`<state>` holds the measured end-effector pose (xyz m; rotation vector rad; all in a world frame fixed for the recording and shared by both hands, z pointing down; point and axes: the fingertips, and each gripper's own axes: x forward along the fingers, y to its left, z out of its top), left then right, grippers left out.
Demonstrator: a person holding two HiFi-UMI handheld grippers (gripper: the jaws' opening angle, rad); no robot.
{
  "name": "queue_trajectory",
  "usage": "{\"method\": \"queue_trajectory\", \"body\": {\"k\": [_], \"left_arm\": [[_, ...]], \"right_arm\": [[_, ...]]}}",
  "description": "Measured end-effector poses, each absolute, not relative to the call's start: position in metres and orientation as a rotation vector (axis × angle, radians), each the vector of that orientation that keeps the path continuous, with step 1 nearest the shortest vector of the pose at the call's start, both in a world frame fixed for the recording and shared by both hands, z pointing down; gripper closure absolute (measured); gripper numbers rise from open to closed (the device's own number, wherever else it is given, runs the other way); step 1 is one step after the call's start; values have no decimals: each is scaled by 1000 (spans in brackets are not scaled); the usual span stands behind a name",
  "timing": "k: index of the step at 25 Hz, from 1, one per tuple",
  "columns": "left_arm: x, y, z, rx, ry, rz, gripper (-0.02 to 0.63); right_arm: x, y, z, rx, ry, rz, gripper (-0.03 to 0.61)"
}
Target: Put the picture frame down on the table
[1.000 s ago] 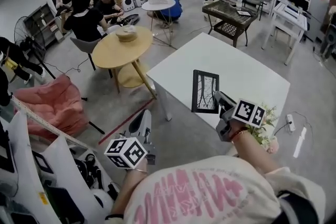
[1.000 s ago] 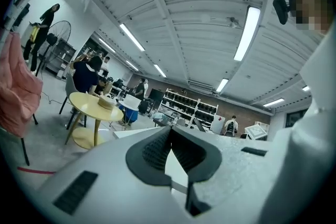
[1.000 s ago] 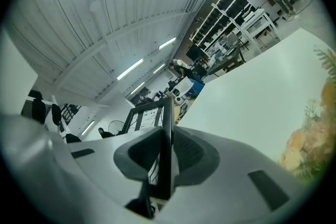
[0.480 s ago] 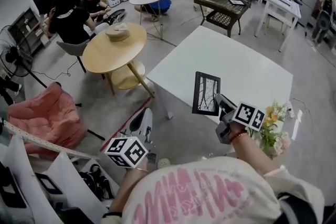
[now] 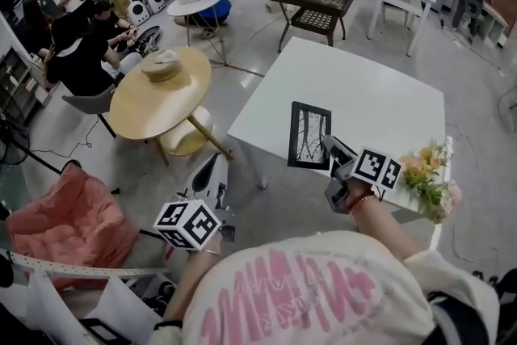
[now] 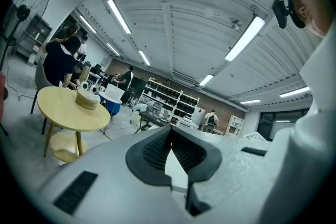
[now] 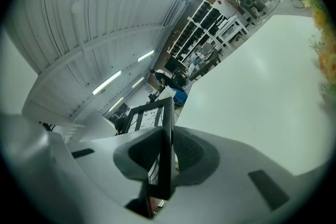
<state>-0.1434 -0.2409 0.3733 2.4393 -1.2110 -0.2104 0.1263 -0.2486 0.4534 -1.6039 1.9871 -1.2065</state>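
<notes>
The picture frame [image 5: 309,135] stands upright, bottom edge pinched by the right gripper [image 5: 329,146], fingers [image 7: 190,150] tight, above the worktop [image 5: 388,93] near-left edge; left gripper [image 5: 215,174] closed, empty, farther off.

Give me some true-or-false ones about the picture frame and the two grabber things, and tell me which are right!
1. The right gripper is clamped on the picture frame. True.
2. The left gripper is holding the flowers. False: its jaws are together with nothing between them, and the flowers are over by the right edge of the white table.
3. The picture frame lies flat on the white table. False: it is held up on its edge in the right gripper's jaws, near the table's closest edge.
4. A round yellow table stands to the left of the white table. True.
</notes>
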Motion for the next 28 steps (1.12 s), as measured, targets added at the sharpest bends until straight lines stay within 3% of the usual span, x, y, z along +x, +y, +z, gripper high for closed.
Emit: {"method": "queue_trajectory", "body": {"k": [13, 28], "left_arm": [[-177, -280, 386, 2478, -1099, -156, 611], [-190, -294, 435, 2353, -1107, -94, 611]], "right_arm": [[91, -275, 466, -1672, 1886, -1195, 503], [69, -311, 514, -1651, 1823, -1410, 503]]}}
